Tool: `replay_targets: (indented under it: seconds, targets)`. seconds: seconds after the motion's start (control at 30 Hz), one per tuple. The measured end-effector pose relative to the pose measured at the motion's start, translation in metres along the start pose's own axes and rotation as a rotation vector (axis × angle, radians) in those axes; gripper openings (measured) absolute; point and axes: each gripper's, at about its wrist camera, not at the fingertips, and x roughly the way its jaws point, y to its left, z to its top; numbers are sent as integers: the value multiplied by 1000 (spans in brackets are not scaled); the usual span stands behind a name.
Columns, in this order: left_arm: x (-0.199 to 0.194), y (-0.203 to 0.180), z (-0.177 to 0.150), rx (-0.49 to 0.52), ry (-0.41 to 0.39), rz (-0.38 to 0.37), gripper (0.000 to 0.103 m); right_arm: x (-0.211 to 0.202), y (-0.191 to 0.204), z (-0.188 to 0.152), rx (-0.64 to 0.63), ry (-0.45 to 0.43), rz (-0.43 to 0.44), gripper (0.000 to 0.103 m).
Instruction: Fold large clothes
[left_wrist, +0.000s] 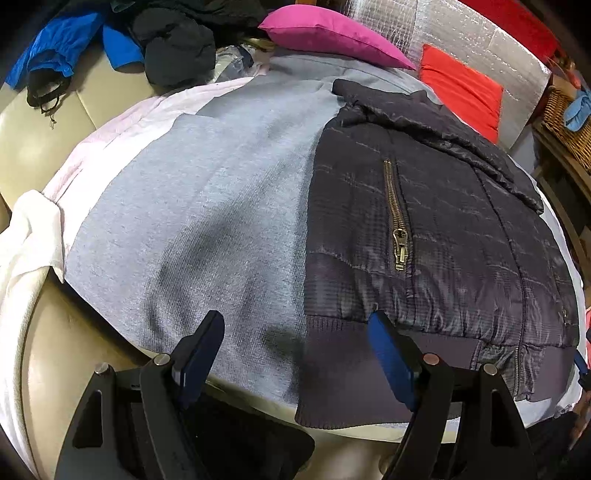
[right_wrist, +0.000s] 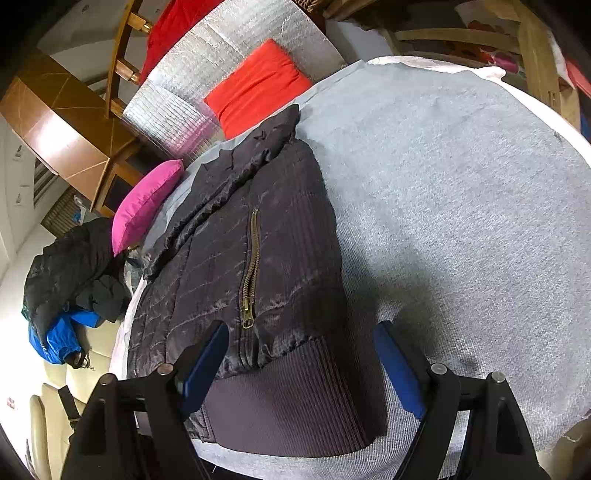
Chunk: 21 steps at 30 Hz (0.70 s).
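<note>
Both tongs point down at a slant toward the clothes.

The left tongs (left_wrist: 295, 332) are wide apart with nothing between them. Their blue fingertips (left_wrist: 384, 345) hang above the near edge of the gray cloth (left_wrist: 207, 206). The right-hand finger sits just over the ribbed hem (left_wrist: 332, 369) of the dark puffy jacket (left_wrist: 424, 229), at its near left corner. I cannot tell if that finger touches the hem. The other finger is over bare gray cloth, beside the jacket.

The right tongs (right_wrist: 303, 347) are wide apart too and hold nothing. They straddle the other near corner of the jacket (right_wrist: 229, 266). The left-hand finger is over the shiny part, just beside the gold zipper (right_wrist: 251, 269) pull. The ribbed hem (right_wrist: 288, 398) lies in the gap between the fingers. The right-hand finger is over the gray cloth (right_wrist: 461, 203).

The jacket lies flat on the gray cloth, spread over a soft surface, with its hem near the tongs and its collar at the far end. The gold pocket zipper (left_wrist: 397, 218) runs up its middle.

Farther back, a pink pillow (left_wrist: 332, 37) and a red pillow (left_wrist: 461, 88) sit past the collar, in front of a shiny silver sheet (left_wrist: 461, 33). Off to the side a heap of black clothes (left_wrist: 177, 48) and a blue jacket (left_wrist: 66, 48) lie on a cream seat (left_wrist: 103, 96).
</note>
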Motion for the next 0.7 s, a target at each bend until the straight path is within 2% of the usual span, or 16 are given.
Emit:
replay_targets:
  seconds: [0.37, 0.53, 0.7]
  targets:
    - [8, 1, -3, 3, 11, -8, 80, 2, 2, 0, -6, 11, -8, 84]
    - [9, 8, -4, -21, 19, -78, 80, 4, 3, 0, -15, 23, -10, 84]
    - [9, 7, -3, -24, 18, -117, 80, 7, 4, -1, -27, 32, -12, 84]
